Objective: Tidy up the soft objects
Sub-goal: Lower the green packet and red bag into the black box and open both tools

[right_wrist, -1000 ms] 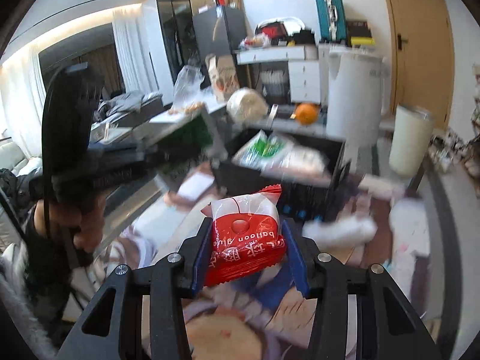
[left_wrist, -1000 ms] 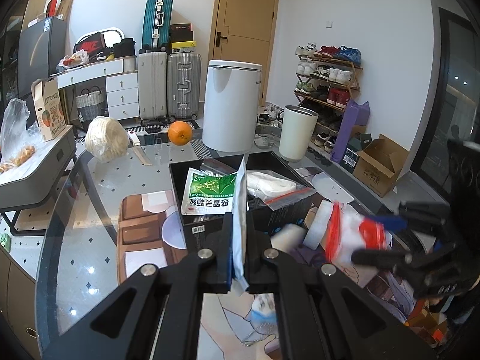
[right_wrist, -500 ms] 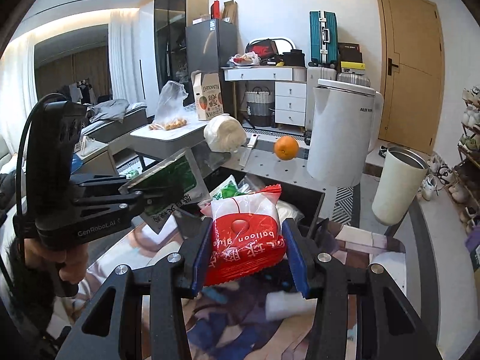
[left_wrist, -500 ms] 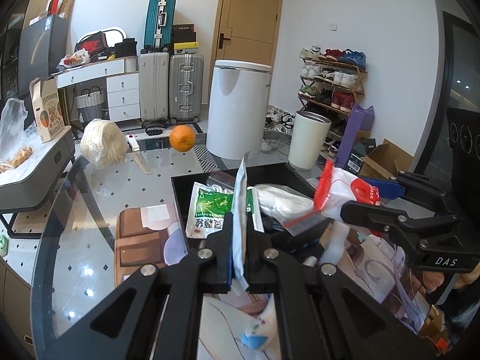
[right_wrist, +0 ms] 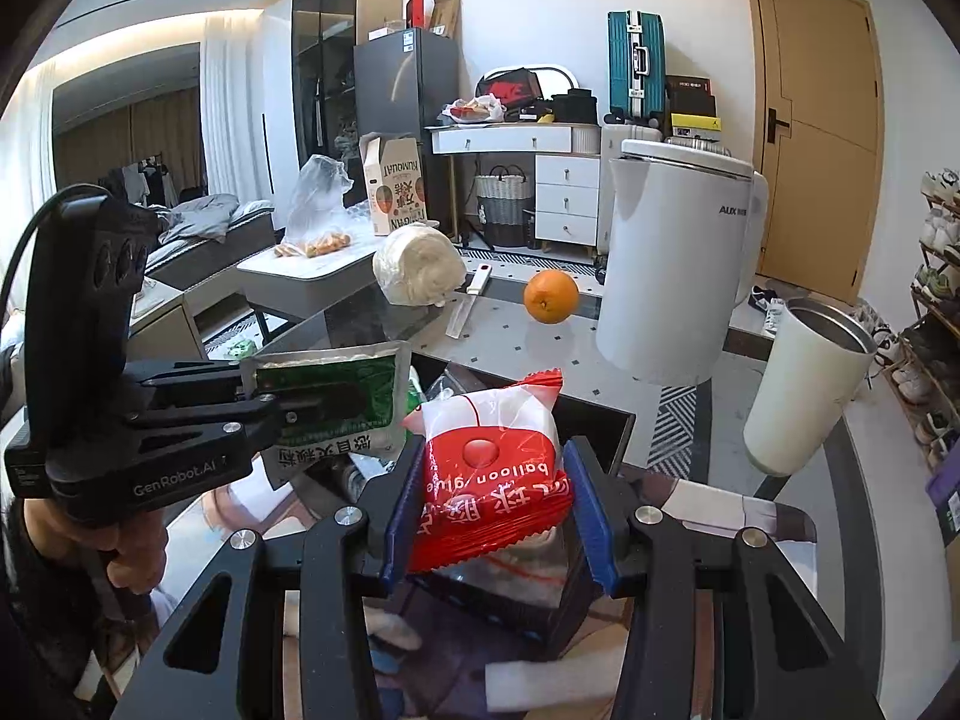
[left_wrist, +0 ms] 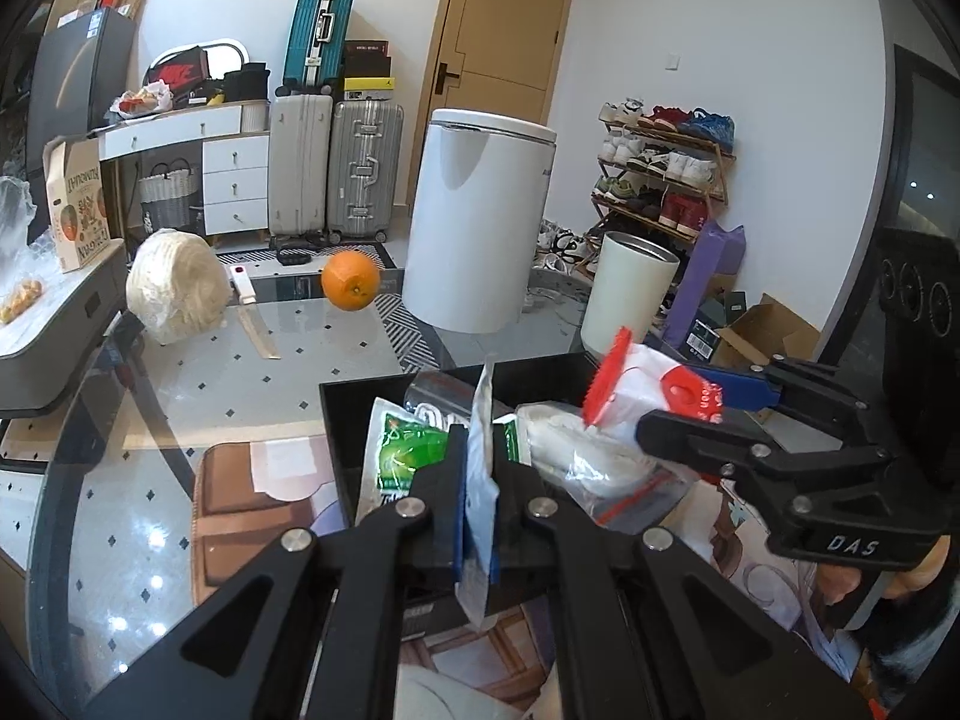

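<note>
Jaws pinch one packet each above the black box (left_wrist: 336, 414).
Left gripper (left_wrist: 478, 510) grips a flat pouch (left_wrist: 480, 480), right gripper (right_wrist: 498, 510) a red bag (right_wrist: 489, 474); next, lower both and release inside.

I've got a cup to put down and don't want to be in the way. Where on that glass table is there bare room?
The clearest patch is the glass tabletop between the black bin and the far items: the pale wrapped bundle, knife and orange. It's crowded at the bin, full of packets, with both grippers carrying pouches above it.
</note>
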`<state>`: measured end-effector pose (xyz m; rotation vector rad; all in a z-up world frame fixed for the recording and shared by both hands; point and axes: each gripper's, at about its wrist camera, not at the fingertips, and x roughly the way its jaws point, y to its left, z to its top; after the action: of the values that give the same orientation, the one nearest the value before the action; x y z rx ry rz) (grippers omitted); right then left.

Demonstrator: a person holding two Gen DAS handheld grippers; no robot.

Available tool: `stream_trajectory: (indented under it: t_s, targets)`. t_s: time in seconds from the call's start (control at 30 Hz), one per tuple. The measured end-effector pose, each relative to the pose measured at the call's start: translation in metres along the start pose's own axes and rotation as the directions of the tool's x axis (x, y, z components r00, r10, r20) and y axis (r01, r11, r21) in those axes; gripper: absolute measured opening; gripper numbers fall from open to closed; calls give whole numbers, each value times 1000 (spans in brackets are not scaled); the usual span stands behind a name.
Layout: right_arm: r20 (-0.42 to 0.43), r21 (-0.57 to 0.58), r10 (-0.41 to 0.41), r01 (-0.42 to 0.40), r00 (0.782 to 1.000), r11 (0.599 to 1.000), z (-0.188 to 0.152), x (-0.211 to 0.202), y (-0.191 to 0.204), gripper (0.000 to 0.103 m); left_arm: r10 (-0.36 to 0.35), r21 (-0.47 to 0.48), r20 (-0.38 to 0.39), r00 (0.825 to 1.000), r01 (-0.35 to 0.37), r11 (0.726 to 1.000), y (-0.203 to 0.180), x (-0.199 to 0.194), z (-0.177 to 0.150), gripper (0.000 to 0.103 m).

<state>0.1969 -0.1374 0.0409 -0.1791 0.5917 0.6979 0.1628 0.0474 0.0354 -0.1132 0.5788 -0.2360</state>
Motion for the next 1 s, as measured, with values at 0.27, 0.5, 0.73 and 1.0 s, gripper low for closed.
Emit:
stream_trajectory:
  t_s: [0.27, 0.5, 0.73, 1.0]
  targets:
    - [-6, -6, -10, 10, 1000, 1000, 2, 13, -3, 46, 114, 98, 9, 993, -114, 989, -6, 6, 1, 2]
    - [-13, -8, -25, 25, 1000, 1000, 2, 17, -5, 46, 87, 169, -76, 993, -73, 983, -23, 25, -11, 7]
    - [-11, -10, -42, 42, 999, 999, 2, 16, -10, 46, 54, 85, -87, 995, -46, 995, -18, 23, -5, 41]
    - [-35, -9, -38, 38, 999, 999, 1, 25, -14, 46, 87, 72, -62, 994, -82, 994, -15, 14, -3, 50]
